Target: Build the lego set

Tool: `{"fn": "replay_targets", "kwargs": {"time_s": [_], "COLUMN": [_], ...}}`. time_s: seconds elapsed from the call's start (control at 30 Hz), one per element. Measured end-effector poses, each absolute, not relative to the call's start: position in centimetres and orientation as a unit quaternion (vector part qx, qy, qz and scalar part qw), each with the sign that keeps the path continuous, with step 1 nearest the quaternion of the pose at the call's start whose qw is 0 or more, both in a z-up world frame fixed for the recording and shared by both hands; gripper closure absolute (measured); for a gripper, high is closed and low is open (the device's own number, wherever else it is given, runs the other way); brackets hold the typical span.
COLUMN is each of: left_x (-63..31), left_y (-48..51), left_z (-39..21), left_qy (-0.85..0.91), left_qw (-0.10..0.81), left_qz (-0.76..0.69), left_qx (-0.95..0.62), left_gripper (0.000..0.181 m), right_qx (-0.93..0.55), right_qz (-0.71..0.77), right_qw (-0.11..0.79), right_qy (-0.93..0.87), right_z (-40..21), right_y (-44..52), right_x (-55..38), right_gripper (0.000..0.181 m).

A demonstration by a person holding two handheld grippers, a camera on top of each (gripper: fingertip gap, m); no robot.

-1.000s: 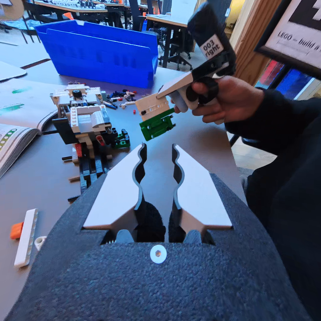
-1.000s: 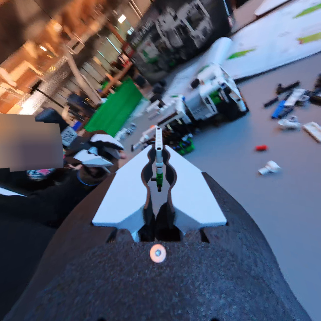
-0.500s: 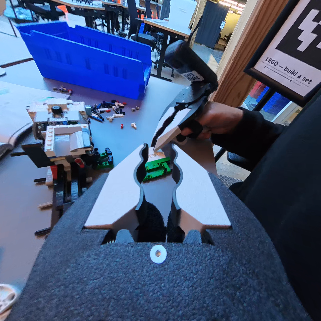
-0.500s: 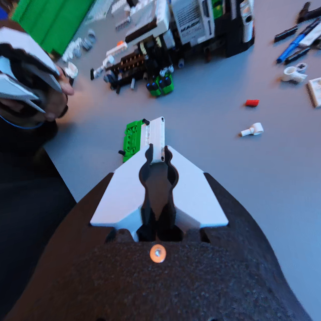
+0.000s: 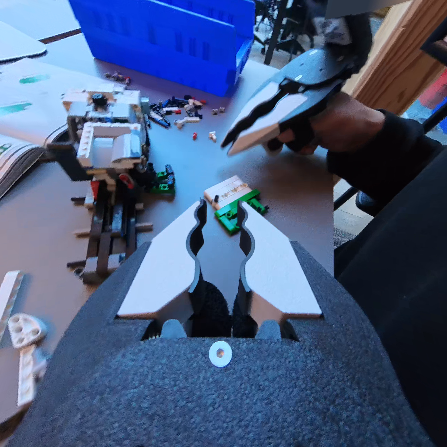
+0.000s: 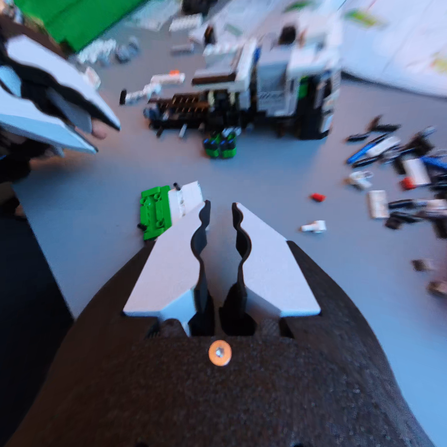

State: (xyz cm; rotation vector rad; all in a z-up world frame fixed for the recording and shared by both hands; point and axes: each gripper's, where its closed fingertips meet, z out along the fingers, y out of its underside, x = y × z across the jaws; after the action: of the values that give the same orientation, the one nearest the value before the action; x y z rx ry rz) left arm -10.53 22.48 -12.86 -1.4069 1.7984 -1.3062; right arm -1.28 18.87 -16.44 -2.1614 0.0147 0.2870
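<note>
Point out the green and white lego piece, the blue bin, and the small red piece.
green and white lego piece (image 5: 235,202), left wrist view, its middle
blue bin (image 5: 169,46), left wrist view, front wall
small red piece (image 6: 317,197), right wrist view, its middle

No readable writing anywhere. Only blurred print on the open instruction booklet (image 5: 14,154) and on the white truck model (image 6: 271,94), too smeared to read.

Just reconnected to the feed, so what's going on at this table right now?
A person is building a lego set with two handheld grippers. Both the left gripper and right gripper are open and empty. A small green and white sub-assembly lies flat on the table, near the half-built model and loose pieces.
</note>
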Motion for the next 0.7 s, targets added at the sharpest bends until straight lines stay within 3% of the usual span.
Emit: {"fn": "replay_targets", "kwargs": {"time_s": [0.03,0.27,0.5,0.7], "left_x": [-10.9,-14.5,-20.5,-25.3], "left_y": [23.0,26.4,32.0,36.6], "left_z": [-13.1,-13.2,-12.8,-12.9], "left_qy": [0.655,0.583,0.517,0.488], "left_qw": [0.257,0.297,0.36,0.381], "left_qz": [-0.477,-0.462,-0.398,-0.335], "left_qx": [-0.527,-0.599,-0.667,-0.71], "left_gripper": [0.158,0.157,0.163,0.156], "right_qx": [-0.866,-0.774,-0.761,-0.752], "right_qz": [0.089,-0.097,-0.091,-0.105], "right_qw": [0.491,0.617,0.625,0.633], "right_qy": [0.02,0.104,0.149,0.152], "right_z": [-15.5,-10.2,-10.5,-10.5], "right_y": [18.9,17.8,18.1,18.0], "right_x": [0.0,7.2,8.3,8.6], "right_gripper": [0.162,0.156,0.158,0.161]}}
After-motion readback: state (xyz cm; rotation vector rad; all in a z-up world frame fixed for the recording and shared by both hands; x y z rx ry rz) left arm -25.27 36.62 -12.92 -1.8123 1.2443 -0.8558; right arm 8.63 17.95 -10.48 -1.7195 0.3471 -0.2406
